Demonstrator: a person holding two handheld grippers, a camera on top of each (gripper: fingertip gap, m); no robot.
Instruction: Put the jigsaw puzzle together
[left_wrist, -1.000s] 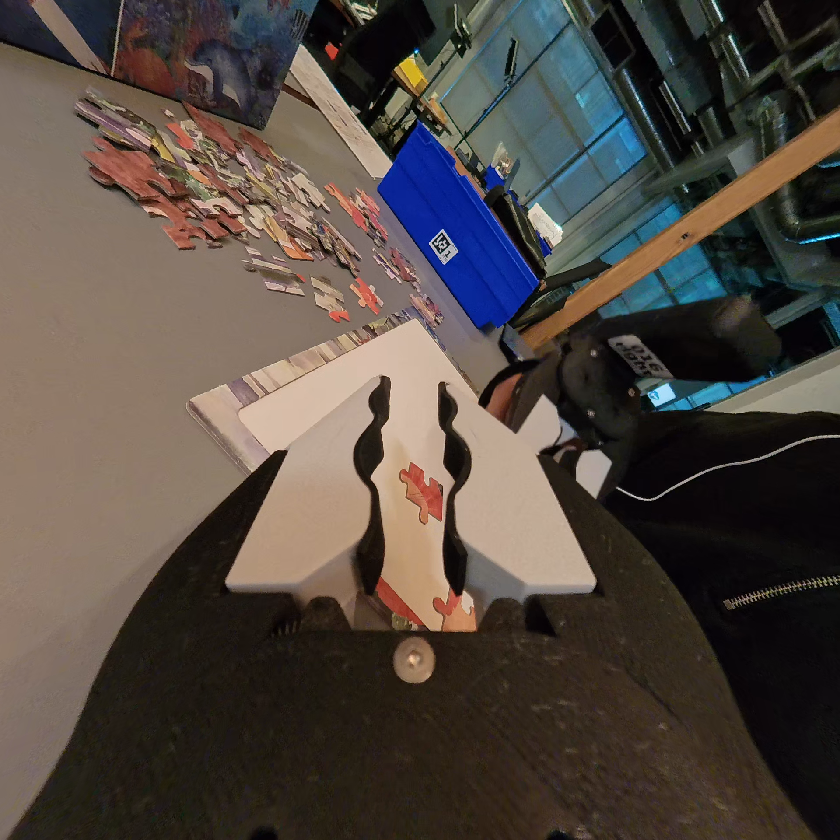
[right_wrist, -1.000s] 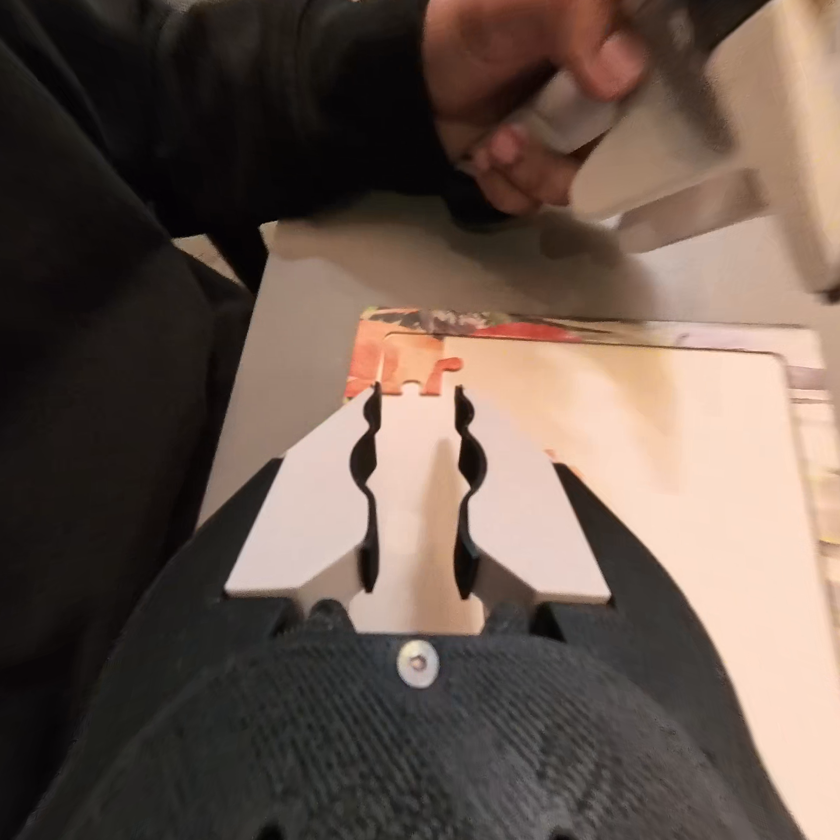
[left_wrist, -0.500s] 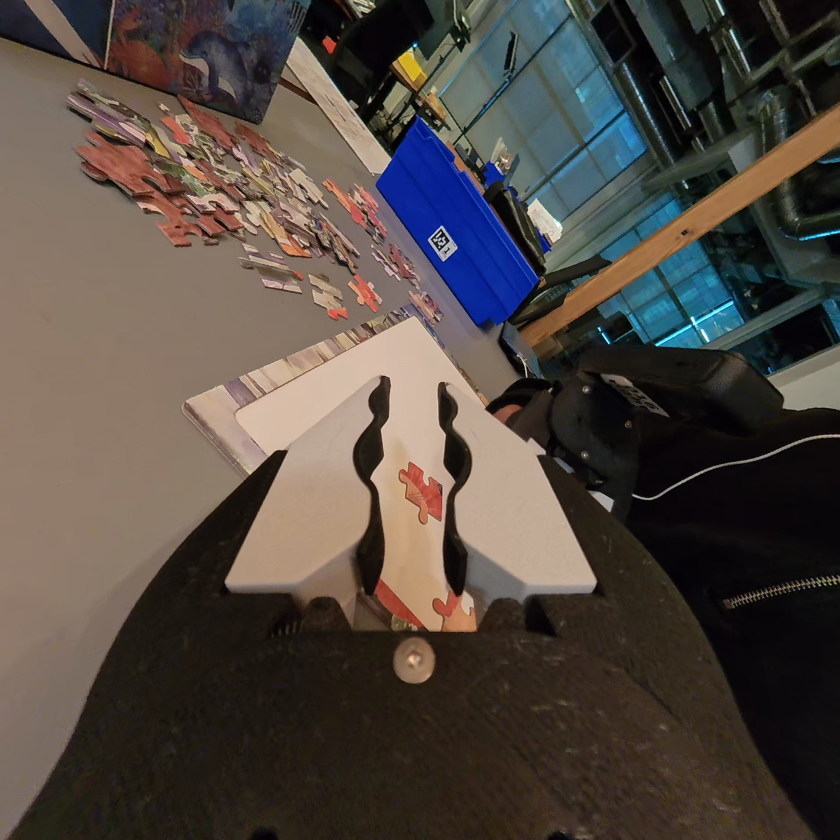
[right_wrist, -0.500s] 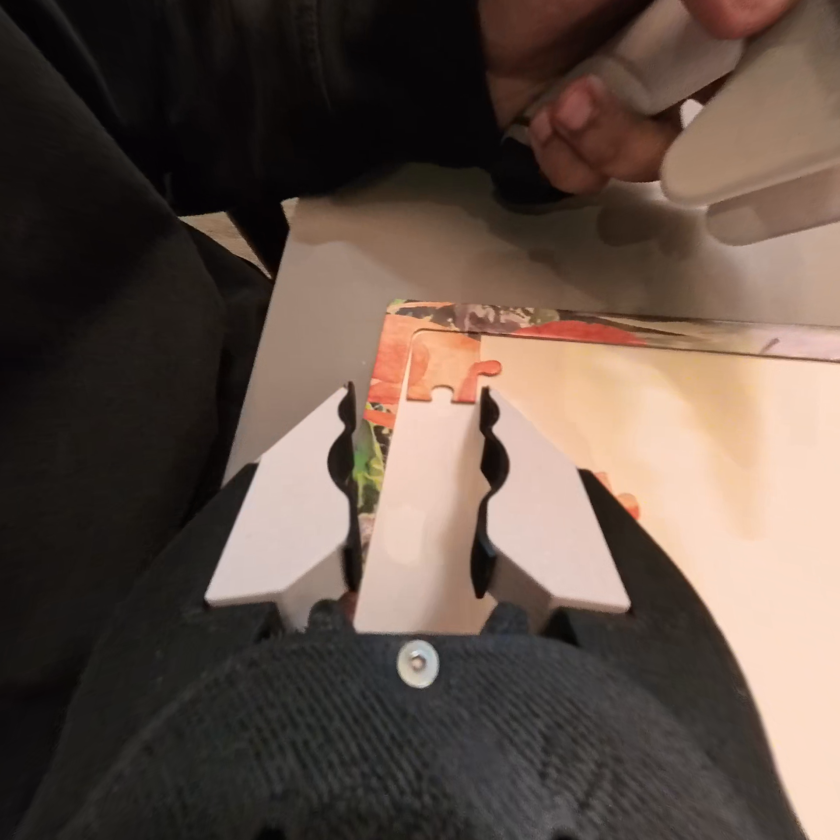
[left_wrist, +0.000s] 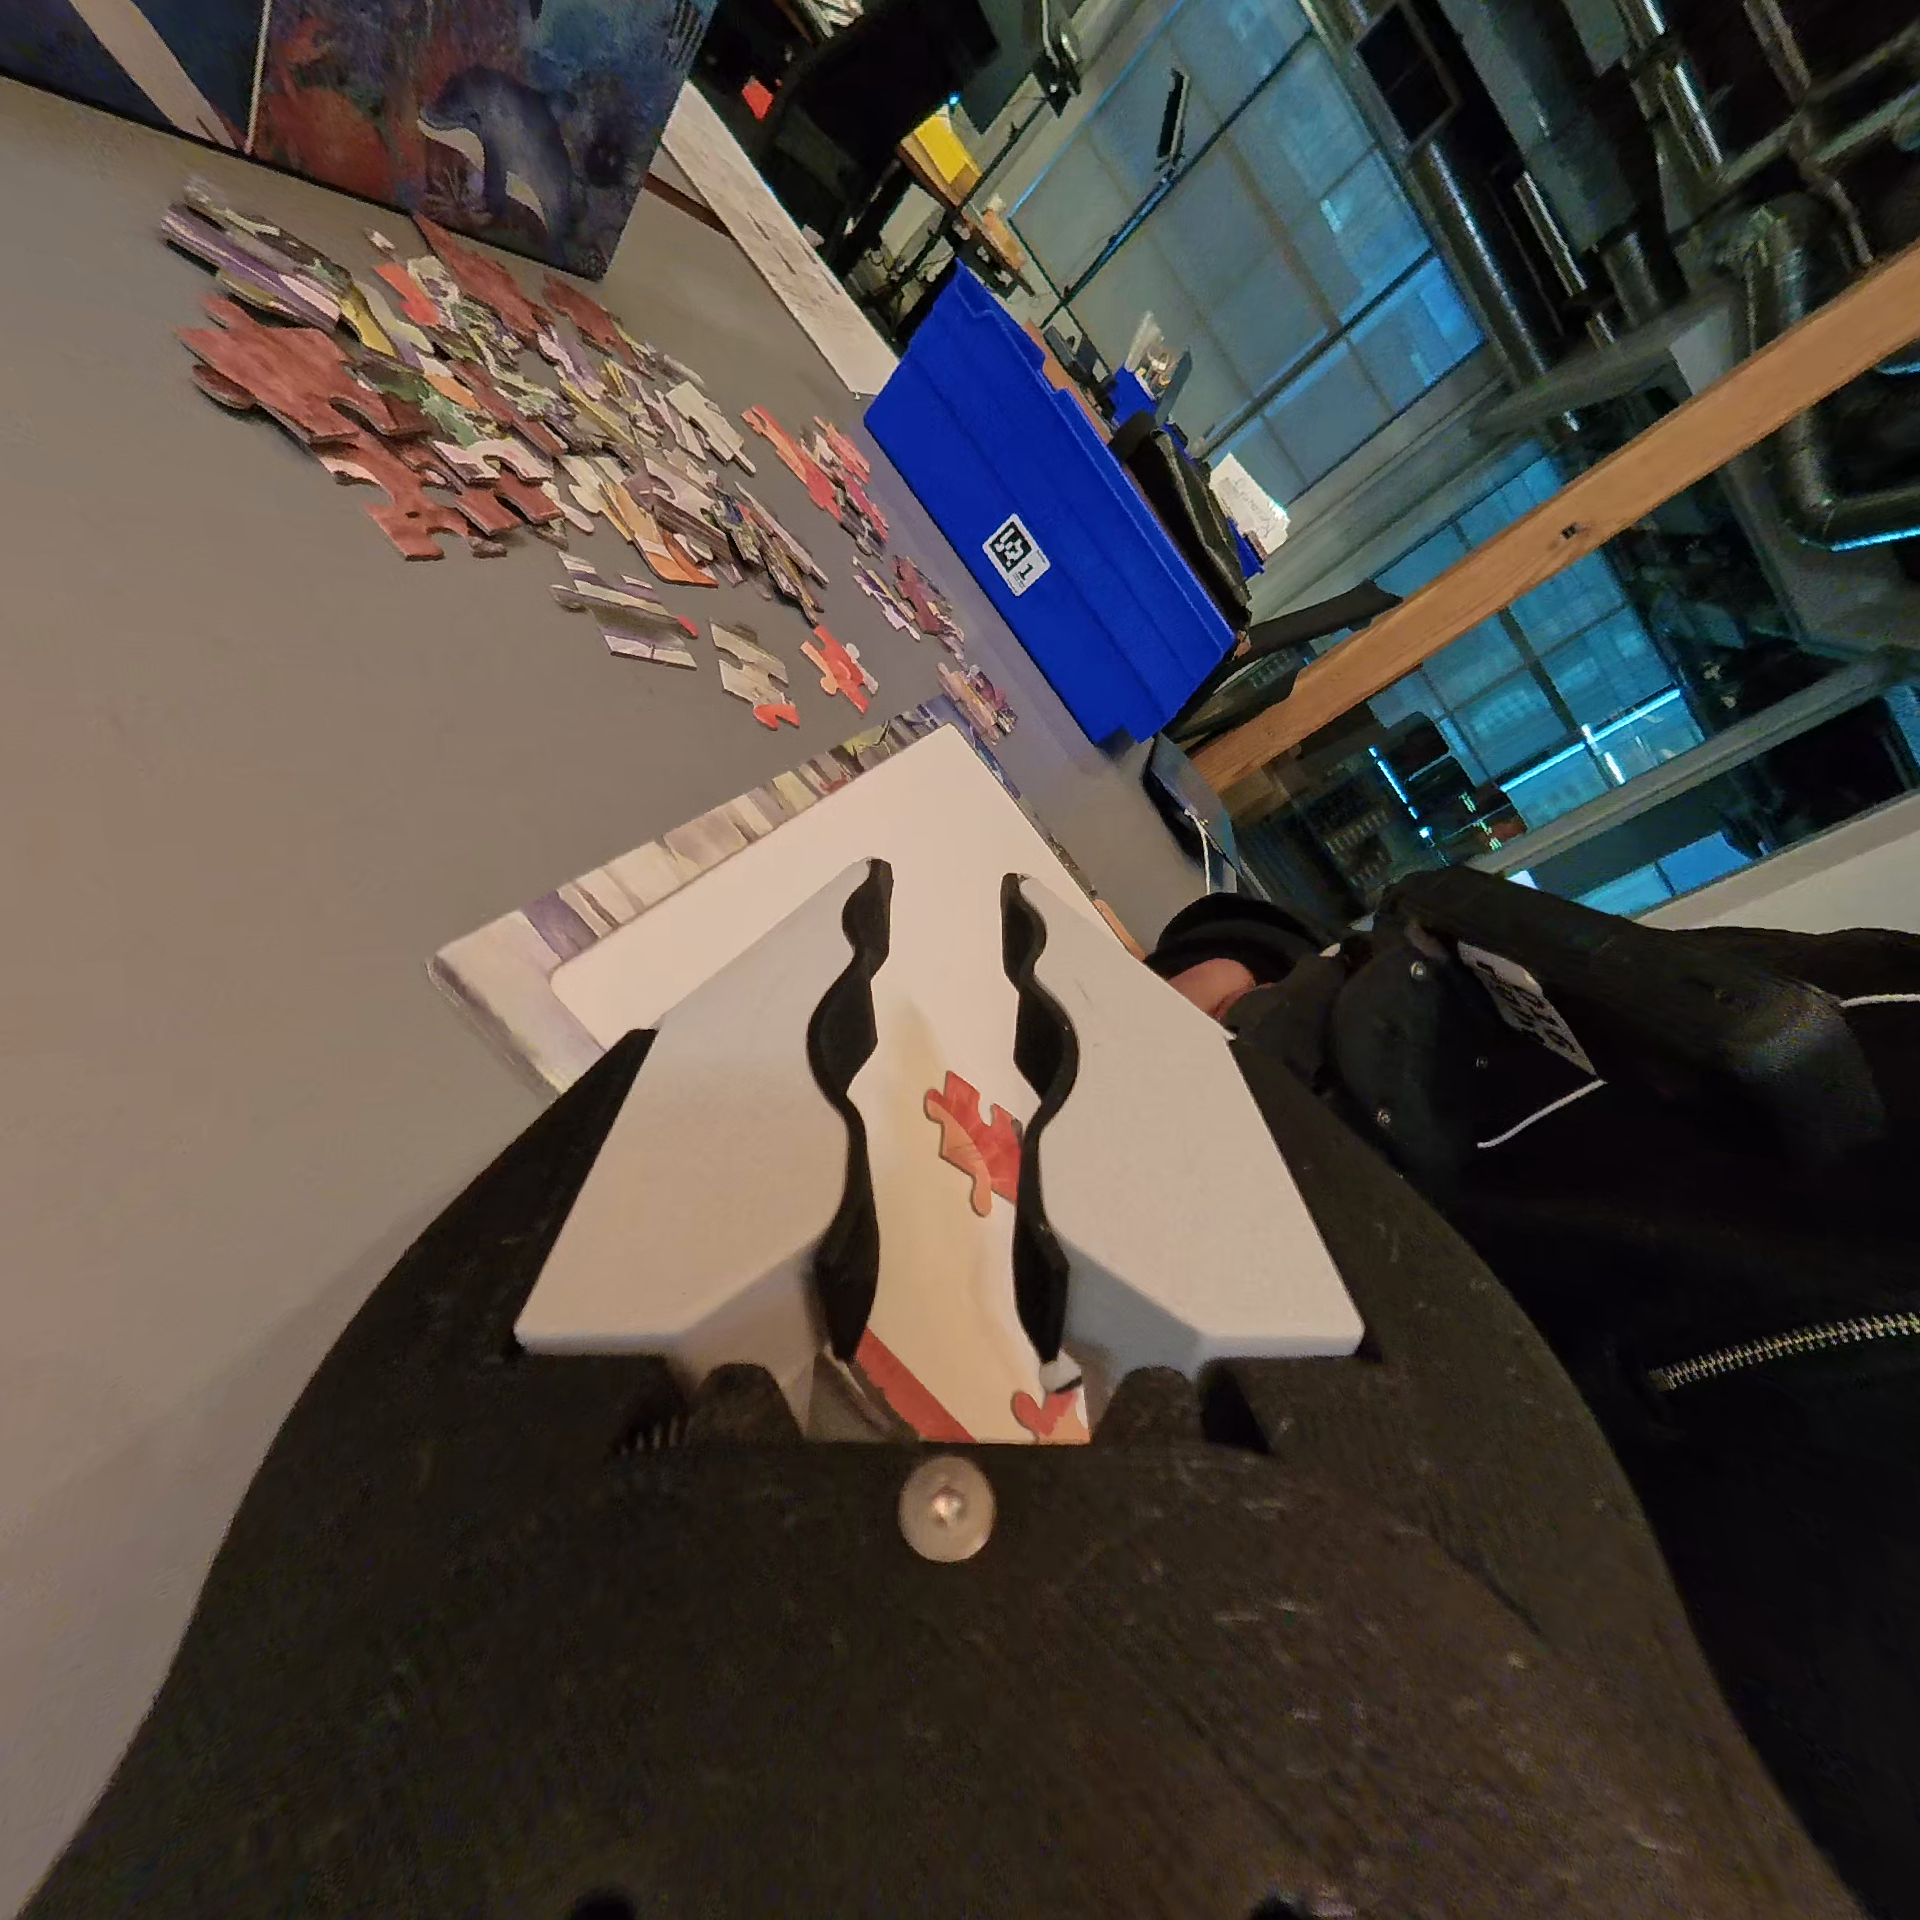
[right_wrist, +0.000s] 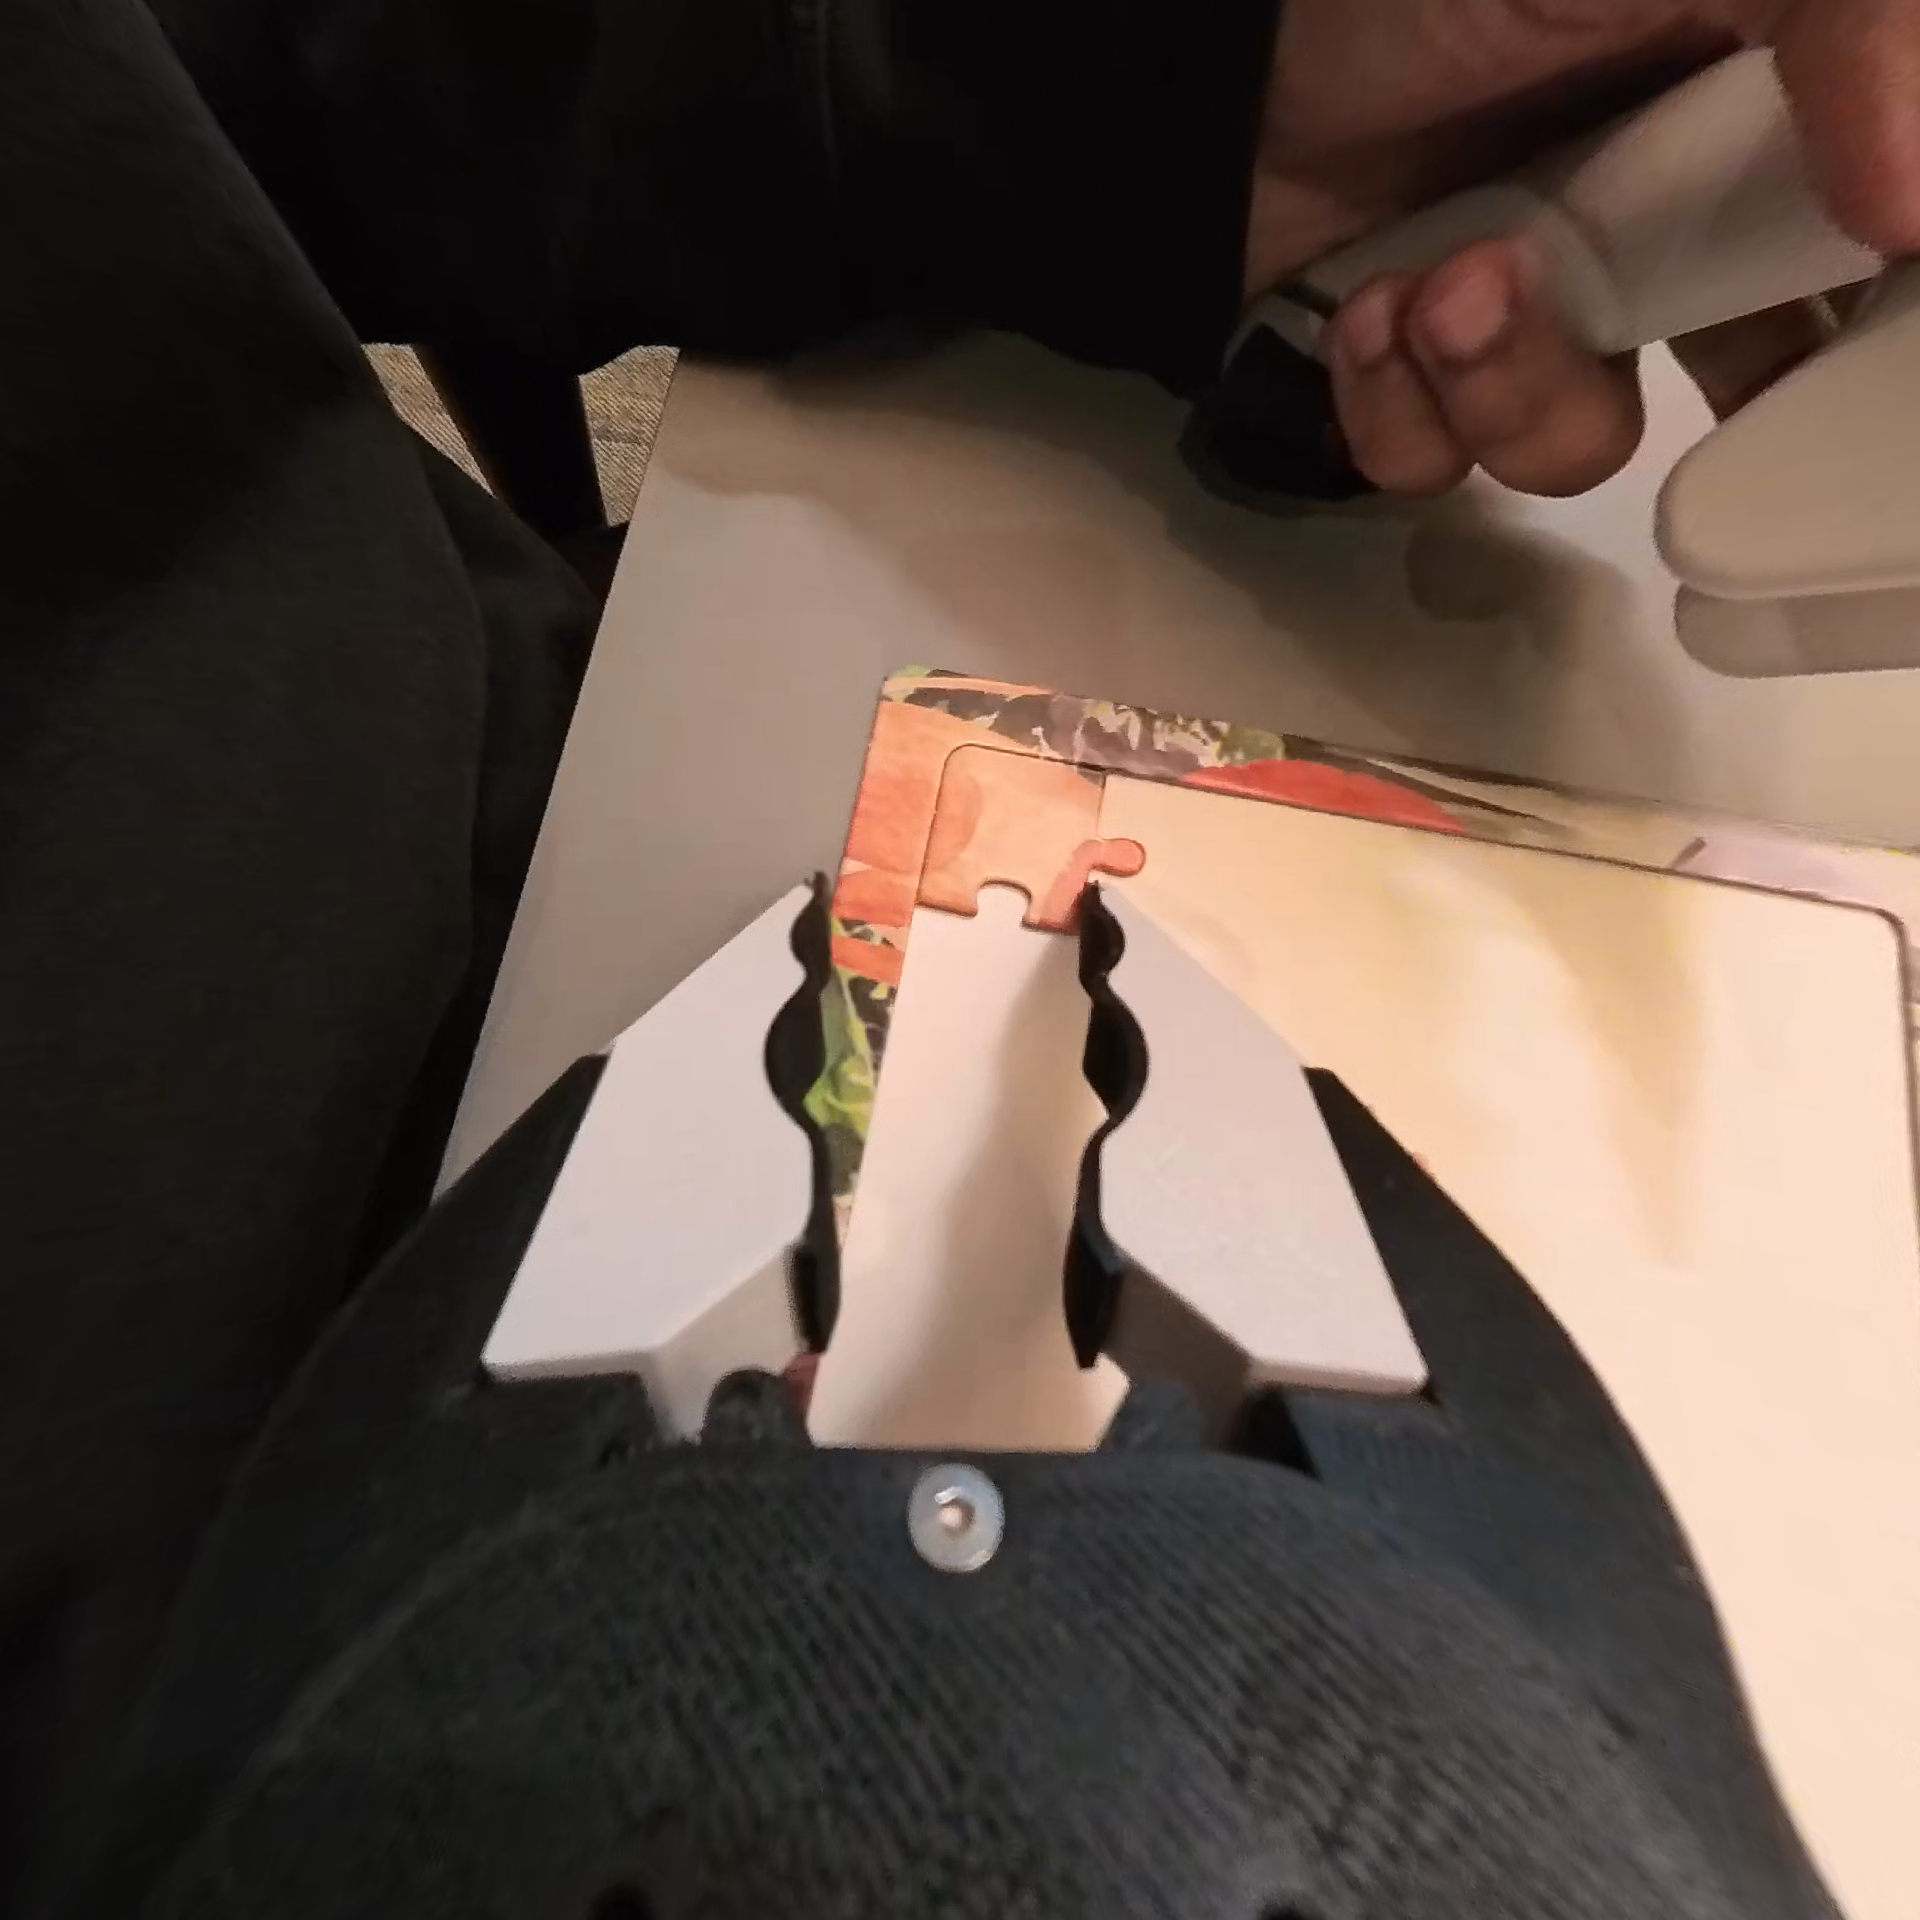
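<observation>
Two grippers are mine, and both have pale flat fingers with black wavy rubber lining on the inner side. My left gripper (left_wrist: 940, 1039) hangs above the puzzle tray (left_wrist: 727, 883), a smooth cream board with a thin printed border, and its jaws are parted with nothing between them. Through the gap I see one loose red piece (left_wrist: 971, 1138) with knobbed edges lying flat on the cream surface.

My right gripper (right_wrist: 951, 904) is also released, the jaws wide and empty, over the near corner of the same tray (right_wrist: 1558, 1039). Just ahead of its fingertips a single orange corner piece (right_wrist: 1013, 831) sits in the corner of the frame, with one round socket and one hooked knob on its free edge. The right fingertip seems to touch that knob, but I cannot tell for sure.

Many loose pieces (left_wrist: 499, 436), cardboard, in dull red, purple and white, lie scattered on the matte grey table (left_wrist: 208, 831) well apart from the tray. Behind them stand the picture box (left_wrist: 468, 114) and a glossy blue plastic bin (left_wrist: 1049, 520).
</observation>
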